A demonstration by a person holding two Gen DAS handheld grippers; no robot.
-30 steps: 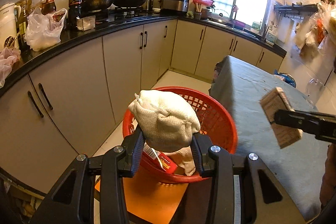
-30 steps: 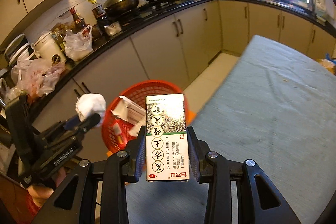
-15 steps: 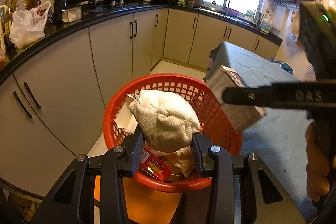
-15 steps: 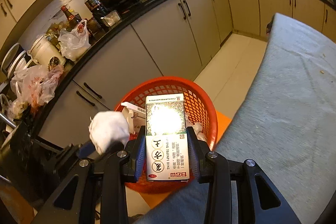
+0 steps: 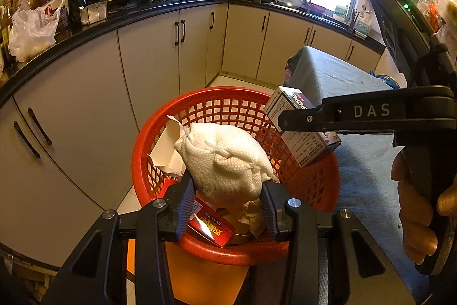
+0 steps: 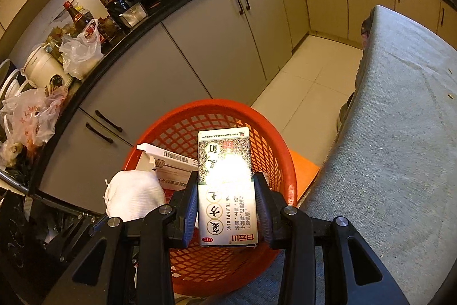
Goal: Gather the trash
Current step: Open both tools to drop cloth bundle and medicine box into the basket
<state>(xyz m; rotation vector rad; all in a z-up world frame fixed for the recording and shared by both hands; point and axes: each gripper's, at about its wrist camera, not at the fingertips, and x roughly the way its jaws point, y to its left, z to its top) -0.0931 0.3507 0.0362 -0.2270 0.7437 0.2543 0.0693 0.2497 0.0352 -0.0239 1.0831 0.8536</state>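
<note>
A red mesh basket (image 5: pixel 311 185) (image 6: pixel 274 133) stands on an orange stool between the cabinets and the table. My left gripper (image 5: pixel 227 200) is shut on a white crumpled cloth wad (image 5: pixel 225 165) and holds it over the basket; the wad also shows in the right wrist view (image 6: pixel 132 196). My right gripper (image 6: pixel 225 207) is shut on a white and green medicine box (image 6: pixel 227 187) held over the basket, and the box shows in the left wrist view (image 5: pixel 300 133). Inside the basket lie a red packet (image 5: pixel 211 227) and a white carton (image 6: pixel 168 165).
A table with a grey cloth (image 6: pixel 400 133) (image 5: pixel 337 76) stands right of the basket. Beige cabinets (image 5: pixel 148 67) under a black counter run along the left and back, with pots, bottles and plastic bags (image 6: pixel 80 50) on top. Pale floor tiles (image 6: pixel 308 82) lie beyond the basket.
Both grippers have moved in over the red basket, each still holding its item. The medicine box has come from beside the table to above the basket's rim.
</note>
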